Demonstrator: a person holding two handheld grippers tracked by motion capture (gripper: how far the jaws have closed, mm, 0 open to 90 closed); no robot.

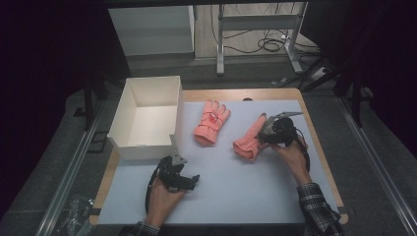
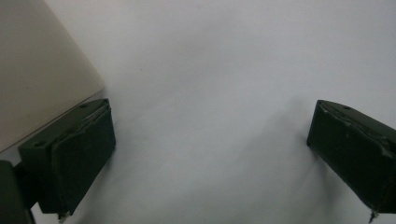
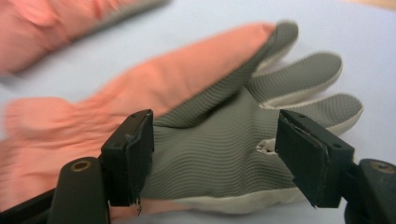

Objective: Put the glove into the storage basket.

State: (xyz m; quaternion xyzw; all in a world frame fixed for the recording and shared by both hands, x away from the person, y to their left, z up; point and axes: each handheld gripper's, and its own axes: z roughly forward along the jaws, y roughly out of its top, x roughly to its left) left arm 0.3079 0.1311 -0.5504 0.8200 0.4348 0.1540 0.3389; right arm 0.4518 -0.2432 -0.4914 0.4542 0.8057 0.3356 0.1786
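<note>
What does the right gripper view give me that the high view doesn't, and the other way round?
Right gripper view alone: the nearer glove's grey ribbed palm coating with cream edging, lying between the right tool's open jaws.

High view alone: the white box, the left tool near its front corner, the whole second glove and the person's hands.

Both: the nearer glove, the right tool at it, part of the second glove, and the pale table cover.

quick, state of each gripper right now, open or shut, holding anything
Left gripper: open, holding nothing, beside the white box.
Right gripper: open, jaws either side of the pink glove, not closed on it.
</note>
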